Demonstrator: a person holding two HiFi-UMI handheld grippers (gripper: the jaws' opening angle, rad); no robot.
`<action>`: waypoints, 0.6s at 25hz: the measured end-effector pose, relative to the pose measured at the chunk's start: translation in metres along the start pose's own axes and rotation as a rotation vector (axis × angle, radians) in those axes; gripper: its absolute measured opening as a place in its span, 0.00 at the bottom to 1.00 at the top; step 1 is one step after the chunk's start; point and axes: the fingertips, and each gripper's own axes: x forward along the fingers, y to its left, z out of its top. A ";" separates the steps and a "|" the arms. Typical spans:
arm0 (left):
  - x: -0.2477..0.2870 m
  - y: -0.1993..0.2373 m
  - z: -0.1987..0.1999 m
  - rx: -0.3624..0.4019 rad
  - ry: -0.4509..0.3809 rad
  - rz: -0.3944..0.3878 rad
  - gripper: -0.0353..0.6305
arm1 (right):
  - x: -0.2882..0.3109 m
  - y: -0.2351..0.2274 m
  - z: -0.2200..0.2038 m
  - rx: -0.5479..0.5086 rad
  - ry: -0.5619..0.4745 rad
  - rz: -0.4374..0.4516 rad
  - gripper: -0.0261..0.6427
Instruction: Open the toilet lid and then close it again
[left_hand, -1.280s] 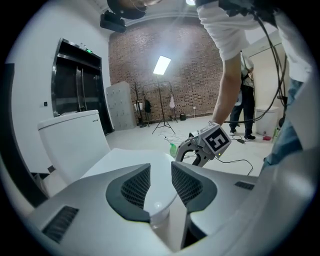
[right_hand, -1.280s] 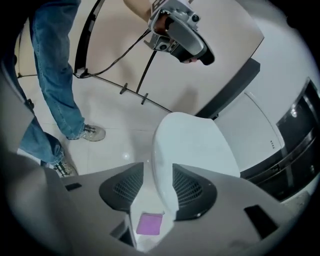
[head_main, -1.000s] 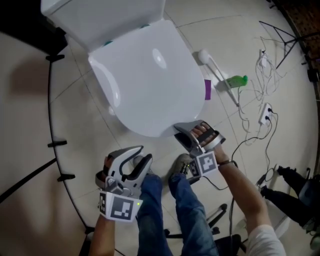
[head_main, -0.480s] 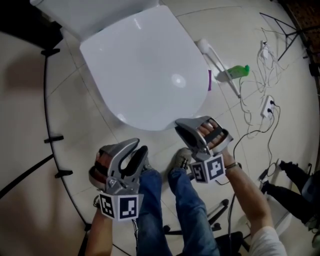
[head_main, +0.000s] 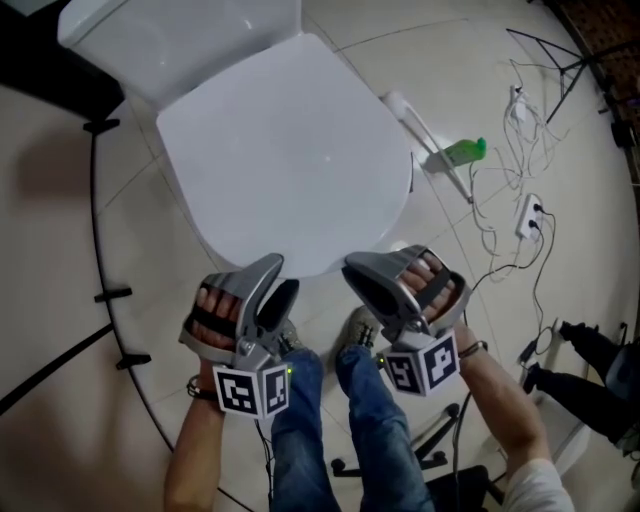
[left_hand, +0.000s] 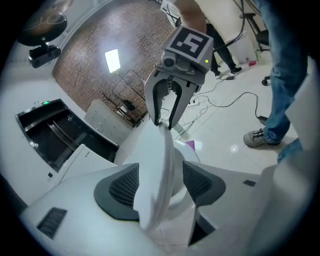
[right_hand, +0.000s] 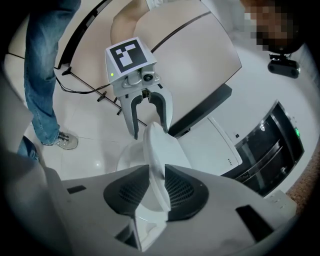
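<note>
The right hand-held gripper (right_hand: 156, 190) is clamping the near rim of the toilet lid (head_main: 290, 150). Its pads are pressing on both faces of the white edge, and its jaws have just been closing on it. The left hand-held gripper (left_hand: 161, 185) is holding its jaws wide apart, having just been opening. The lid's rim is passing between them with a gap showing at one pad, so it is not gripping.

Both are sitting side by side at the lid's near edge, the left one to the left, and each is showing in the other's view across the rim. A hand is wrapping around each handle.

The lid is tilting up off the bowl (right_hand: 127, 157) at its near end. Its far end is staying down by the tank (head_main: 170, 35).

Nearer than the toilet, the person's jeans-clad legs and a shoe (head_main: 362, 330) are standing on the pale tiled floor (head_main: 450, 60). To the right of the toilet, a green bottle (head_main: 462, 152) is lying on the floor beside a white long-handled brush (head_main: 412, 115). Farther right, a white power strip (head_main: 527, 215) is lying among loose cables.
</note>
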 end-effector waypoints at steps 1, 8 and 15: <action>0.000 0.004 0.002 0.003 -0.010 0.003 0.42 | -0.001 -0.004 0.002 0.005 -0.003 -0.007 0.19; -0.020 0.051 0.018 -0.022 -0.079 0.000 0.22 | -0.018 -0.055 0.024 0.054 -0.056 -0.085 0.21; -0.046 0.230 0.006 -0.212 -0.098 0.165 0.18 | -0.079 -0.133 0.041 0.246 -0.023 -0.182 0.21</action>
